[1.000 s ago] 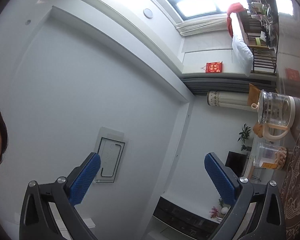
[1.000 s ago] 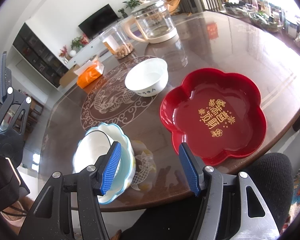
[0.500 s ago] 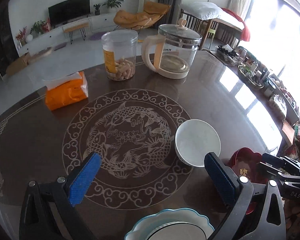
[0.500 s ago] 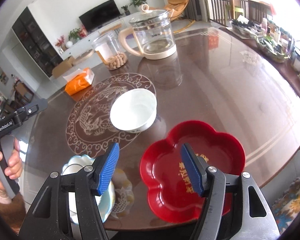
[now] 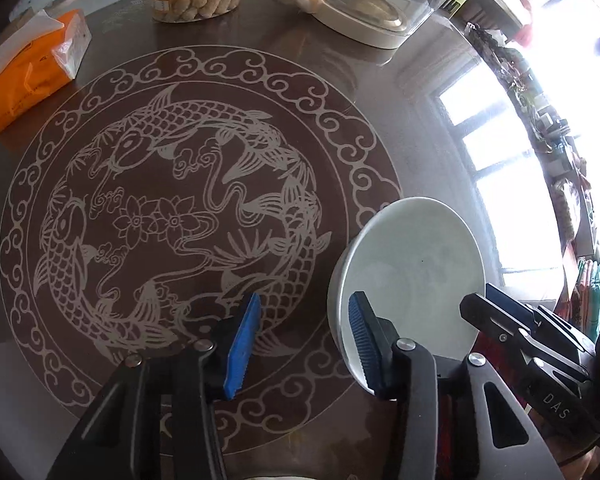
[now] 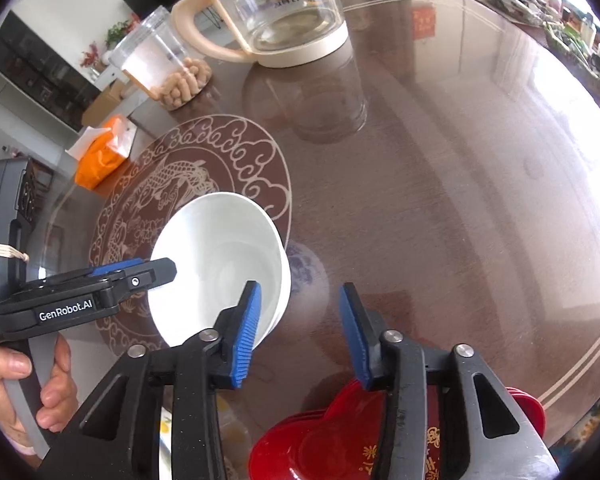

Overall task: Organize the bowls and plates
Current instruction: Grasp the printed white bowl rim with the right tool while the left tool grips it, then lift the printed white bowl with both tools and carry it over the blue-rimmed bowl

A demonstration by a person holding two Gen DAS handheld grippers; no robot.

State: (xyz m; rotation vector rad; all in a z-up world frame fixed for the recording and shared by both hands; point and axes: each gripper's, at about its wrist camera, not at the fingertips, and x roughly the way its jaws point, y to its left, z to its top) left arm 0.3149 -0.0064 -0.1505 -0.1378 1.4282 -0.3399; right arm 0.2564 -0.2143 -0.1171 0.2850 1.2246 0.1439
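Over the white bowl [image 6: 220, 264], both hand-held grippers angled steeply down, jaws closing on nothing, left gripper [image 5: 304, 336], right gripper [image 6: 300, 320].

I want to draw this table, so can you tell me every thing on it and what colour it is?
Bowl: one, white, on the table by the fish pattern's edge.
Plate: one, red, flower-shaped, near table edge.
Glass kettle: one, clear with cream base, far side.
Snack jar: one, clear, beside the kettle.
Tissue pack: one, orange, far left.
Table: one, brown, fish pattern.
Left gripper: black, blue pads, closing, one finger over the bowl.
Right gripper: same colours, closing, one finger over the bowl.
Hand: one, holding left gripper.
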